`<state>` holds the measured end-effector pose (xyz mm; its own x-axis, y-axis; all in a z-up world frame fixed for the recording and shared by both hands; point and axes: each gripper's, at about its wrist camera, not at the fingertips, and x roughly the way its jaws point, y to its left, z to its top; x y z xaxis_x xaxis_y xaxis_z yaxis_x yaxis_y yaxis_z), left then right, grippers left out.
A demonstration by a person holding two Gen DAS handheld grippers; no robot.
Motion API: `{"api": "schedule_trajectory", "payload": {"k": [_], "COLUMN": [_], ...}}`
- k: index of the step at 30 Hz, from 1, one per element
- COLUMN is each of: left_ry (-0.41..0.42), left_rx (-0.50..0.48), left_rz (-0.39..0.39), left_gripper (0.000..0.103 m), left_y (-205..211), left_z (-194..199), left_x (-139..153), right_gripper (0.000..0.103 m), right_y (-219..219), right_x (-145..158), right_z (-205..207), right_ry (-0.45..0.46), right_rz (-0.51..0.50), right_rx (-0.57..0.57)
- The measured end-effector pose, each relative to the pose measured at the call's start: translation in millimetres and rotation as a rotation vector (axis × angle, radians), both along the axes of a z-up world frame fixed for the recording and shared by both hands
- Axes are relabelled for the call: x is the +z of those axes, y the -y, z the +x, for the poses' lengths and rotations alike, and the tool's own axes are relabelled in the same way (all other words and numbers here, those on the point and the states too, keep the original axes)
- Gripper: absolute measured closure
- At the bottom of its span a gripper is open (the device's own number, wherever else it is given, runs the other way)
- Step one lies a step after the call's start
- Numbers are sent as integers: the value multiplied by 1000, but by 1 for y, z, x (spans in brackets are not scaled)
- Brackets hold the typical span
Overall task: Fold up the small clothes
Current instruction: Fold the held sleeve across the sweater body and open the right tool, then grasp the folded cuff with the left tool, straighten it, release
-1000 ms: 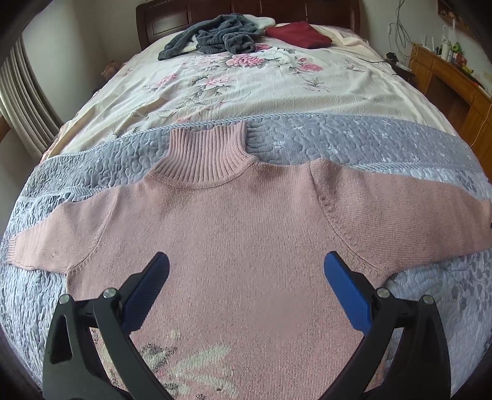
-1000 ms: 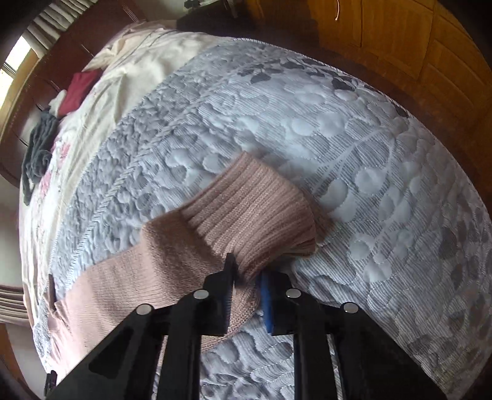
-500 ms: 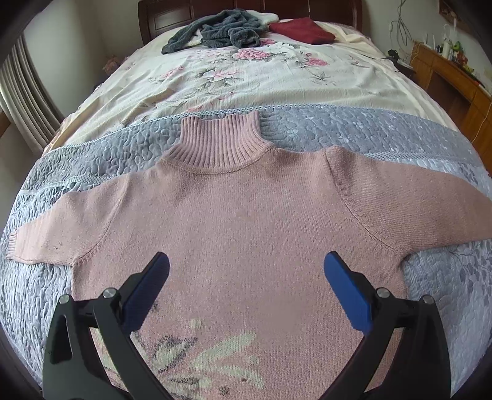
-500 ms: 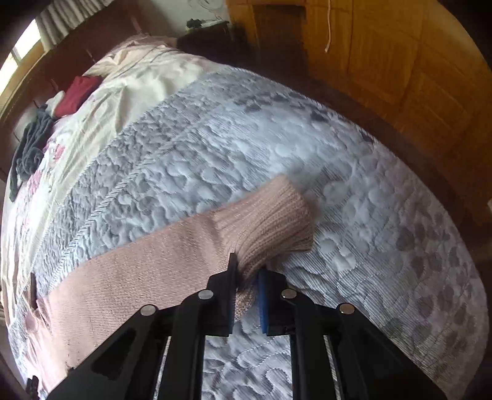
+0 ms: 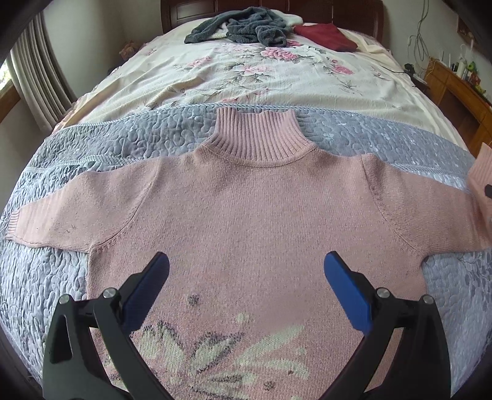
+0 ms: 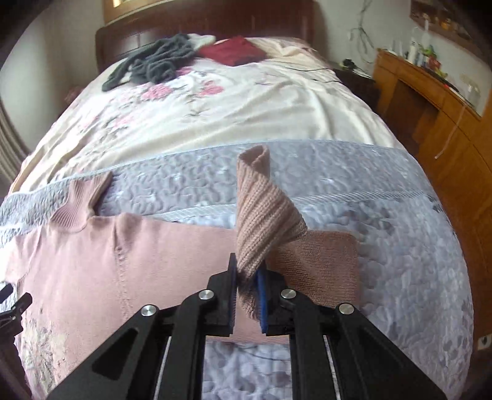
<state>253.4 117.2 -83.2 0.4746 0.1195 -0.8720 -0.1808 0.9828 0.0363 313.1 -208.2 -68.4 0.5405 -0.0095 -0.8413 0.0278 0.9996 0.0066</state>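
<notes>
A pink knit sweater (image 5: 261, 215) with a ribbed high collar (image 5: 258, 138) lies flat, front up, on the grey quilted blanket (image 5: 123, 141). Both sleeves spread sideways. My left gripper (image 5: 246, 270) hovers open over the sweater's chest, above a pale flower pattern (image 5: 215, 347), holding nothing. In the right wrist view my right gripper (image 6: 247, 277) is shut on the ribbed cuff (image 6: 261, 209) of the right sleeve, lifted and twisted upright above the rest of the sleeve (image 6: 319, 261). The sweater's body (image 6: 77, 255) and collar (image 6: 83, 197) lie to the left there.
Beyond the blanket spreads a cream floral sheet (image 5: 261, 70). A dark grey garment (image 5: 240, 29) and a folded dark red one (image 5: 326, 35) lie near the wooden headboard (image 6: 200, 24). Wooden furniture (image 6: 430, 123) stands along the bed's right side. Curtains (image 5: 33, 80) hang left.
The right gripper has lifted the cuff off the blanket and swung to face the headboard, carrying it inward. The left gripper has drawn back slightly, so more of the sweater shows.
</notes>
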Motion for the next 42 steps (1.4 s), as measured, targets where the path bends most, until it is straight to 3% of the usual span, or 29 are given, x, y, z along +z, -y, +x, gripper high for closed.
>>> {"api": "schedule_trajectory", "payload": {"k": [9, 16, 18, 25, 34, 37, 40, 41, 42], "left_ry": [-31, -49, -53, -79, -236, -287, -326, -327, -326], "left_rx": [21, 20, 16, -46, -120, -106, -90, -90, -95], "left_rz": [-65, -114, -129, -174, -357, -447, -505, -507, -505], "left_gripper": [3, 3, 3, 3, 6, 29, 32, 37, 52], "left_y": [-28, -35, -33, -3, 54, 62, 70, 73, 77], "left_z": [-5, -4, -3, 15, 59, 74, 86, 88, 90], "left_x": [-6, -11, -11, -15, -60, -78, -90, -92, -93], "right_gripper": [92, 91, 85, 80, 79, 79, 79, 79, 79], "right_y": [-126, -155, -155, -120, -29, -9, 3, 5, 7], "right_x": [-32, -74, -84, -71, -56, -56, -58, -59, -60], "right_z": [4, 3, 1, -32, -80, -90, -97, -99, -100], "right_ry": [-65, -164, -191, -155, -113, -99, -90, -89, -88], "right_rz": [58, 99, 127, 341, 371, 369, 364, 362, 360], "right_rx": [194, 231, 250, 278, 141, 116, 95, 90, 87]}}
